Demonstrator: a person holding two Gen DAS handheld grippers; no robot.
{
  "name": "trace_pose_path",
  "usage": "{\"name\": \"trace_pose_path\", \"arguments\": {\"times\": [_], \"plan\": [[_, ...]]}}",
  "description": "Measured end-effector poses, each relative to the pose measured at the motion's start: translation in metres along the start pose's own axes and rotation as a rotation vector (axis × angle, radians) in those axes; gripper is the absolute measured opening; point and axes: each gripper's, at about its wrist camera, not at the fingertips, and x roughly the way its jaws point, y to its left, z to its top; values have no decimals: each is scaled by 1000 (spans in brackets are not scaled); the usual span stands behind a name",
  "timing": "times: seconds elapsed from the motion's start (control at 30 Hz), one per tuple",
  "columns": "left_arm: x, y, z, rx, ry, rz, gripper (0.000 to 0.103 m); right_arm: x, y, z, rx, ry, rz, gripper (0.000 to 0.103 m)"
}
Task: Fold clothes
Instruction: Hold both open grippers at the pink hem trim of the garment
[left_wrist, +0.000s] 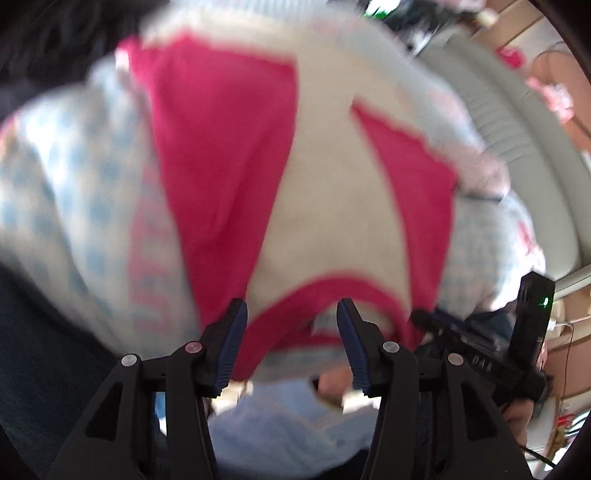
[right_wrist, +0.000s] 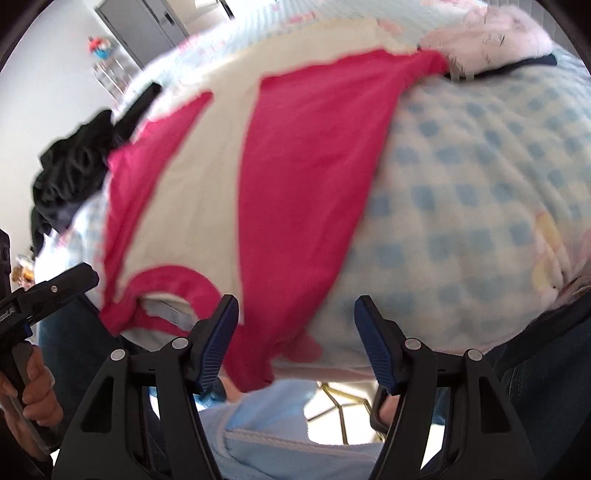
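Observation:
A white top with pink sleeves and pink neck trim (left_wrist: 325, 206) lies spread on a blue-and-white checked blanket (left_wrist: 62, 177), neckline toward me. My left gripper (left_wrist: 291, 325) is open over the pink collar, empty. In the right wrist view the same top (right_wrist: 295, 177) lies on the blanket (right_wrist: 472, 206). My right gripper (right_wrist: 295, 328) is open above the near pink sleeve and blanket edge, empty. The left gripper shows at the left edge of the right wrist view (right_wrist: 70, 284). The right gripper shows at the right of the left wrist view (left_wrist: 480, 332). Both views are blurred.
A crumpled black garment (right_wrist: 70, 166) lies at the blanket's far left. A pink-white garment (right_wrist: 491, 40) lies at the far right. A grey ribbed sofa edge (left_wrist: 517, 122) runs behind. A light-blue cloth (right_wrist: 273, 424) hangs below the near edge. A metal rack (right_wrist: 110, 74) stands by the wall.

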Motion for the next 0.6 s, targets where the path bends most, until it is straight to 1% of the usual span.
{"name": "trace_pose_path", "arguments": {"times": [0.07, 0.1, 0.2, 0.33, 0.37, 0.4, 0.43, 0.5, 0.53, 0.6], "plan": [[4, -5, -8, 36, 20, 22, 52, 10, -3, -7, 14, 52, 5, 67], [5, -7, -11, 49, 25, 30, 52, 12, -3, -10, 18, 64, 12, 68], [-8, -3, -15, 8, -40, 9, 52, 11, -5, -14, 22, 79, 36, 69], [-27, 8, -8, -37, -150, -3, 53, -1, -7, -11, 35, 23, 69, 69], [-26, 9, -6, -34, -153, 8, 53, -2, -8, -9, 37, 9, 70, 69], [-25, 9, -4, -32, -153, 22, 53, -3, -9, -7, 39, -1, 67, 69], [-20, 9, -4, -30, -134, 50, 53, -4, -9, -5, 40, -12, 64, 69], [-9, 12, -7, -41, -89, 93, 53, 1, -11, -4, 41, 1, 49, 66], [-4, 16, -11, -50, -67, 107, 53, 4, -12, -6, 44, 11, 49, 65], [8, 18, -16, -72, -19, 112, 51, 10, -11, -9, 43, 24, 59, 61]]}}
